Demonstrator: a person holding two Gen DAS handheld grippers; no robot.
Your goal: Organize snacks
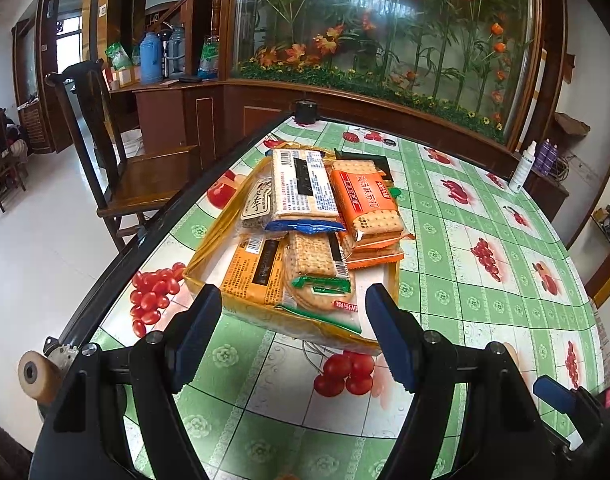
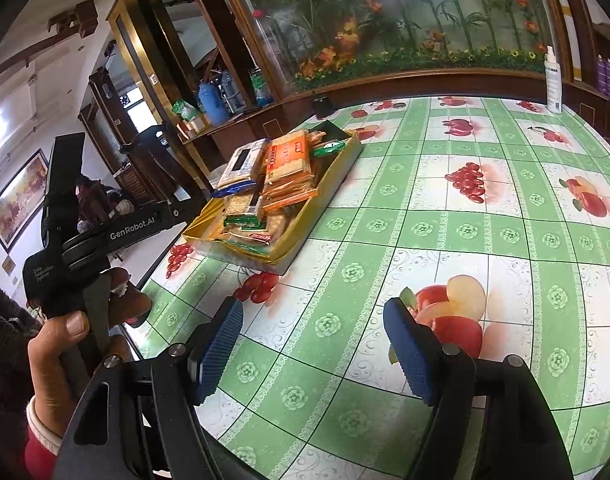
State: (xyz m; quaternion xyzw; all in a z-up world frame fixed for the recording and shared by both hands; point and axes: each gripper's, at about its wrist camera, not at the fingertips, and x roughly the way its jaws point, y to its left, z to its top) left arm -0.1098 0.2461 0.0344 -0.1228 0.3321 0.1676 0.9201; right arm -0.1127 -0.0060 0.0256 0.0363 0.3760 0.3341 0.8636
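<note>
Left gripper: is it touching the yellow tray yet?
Apart. The right wrist view shows the left gripper held off the table's edge, clear of the yellow tray; its open jaws are empty in its own view.

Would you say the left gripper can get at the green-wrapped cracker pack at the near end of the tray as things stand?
Probably yes: the left gripper is open, facing the green-wrapped cracker pack, which lies on top at the tray's near edge, nothing between.

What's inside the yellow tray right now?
The yellow tray holds stacked cracker packs: orange pack and white-label pack on top, green-trimmed pack in front. Whatever lies beneath the stack is covered.
</note>
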